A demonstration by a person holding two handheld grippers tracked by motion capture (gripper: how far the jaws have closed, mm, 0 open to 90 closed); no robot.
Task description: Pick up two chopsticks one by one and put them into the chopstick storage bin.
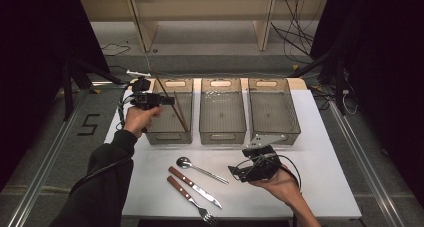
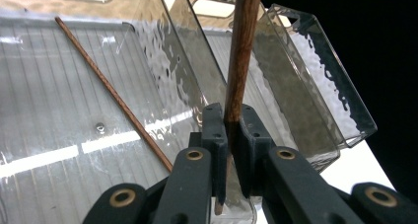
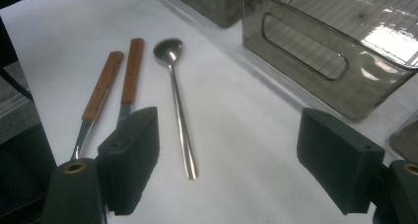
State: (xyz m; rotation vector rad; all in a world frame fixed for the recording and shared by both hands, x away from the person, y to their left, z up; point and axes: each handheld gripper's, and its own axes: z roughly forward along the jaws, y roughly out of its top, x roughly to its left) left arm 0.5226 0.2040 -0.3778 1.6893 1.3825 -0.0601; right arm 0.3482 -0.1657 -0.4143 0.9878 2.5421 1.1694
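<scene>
My left gripper clamps a chopstick above the bin; I should lower before releasing, while my right gripper waits open.

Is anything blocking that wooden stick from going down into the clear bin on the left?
Nothing visible does. The left gripper is shut on the chopstick, holding it above the open-topped left bin. A second chopstick already lies slanted in that bin, off to one side.

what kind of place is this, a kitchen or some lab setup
Likely a lab recording bench, not a kitchen: a white table in a dark room, three clear bins in a row, loose cables behind, and handheld tongs holding a chopstick.
</scene>
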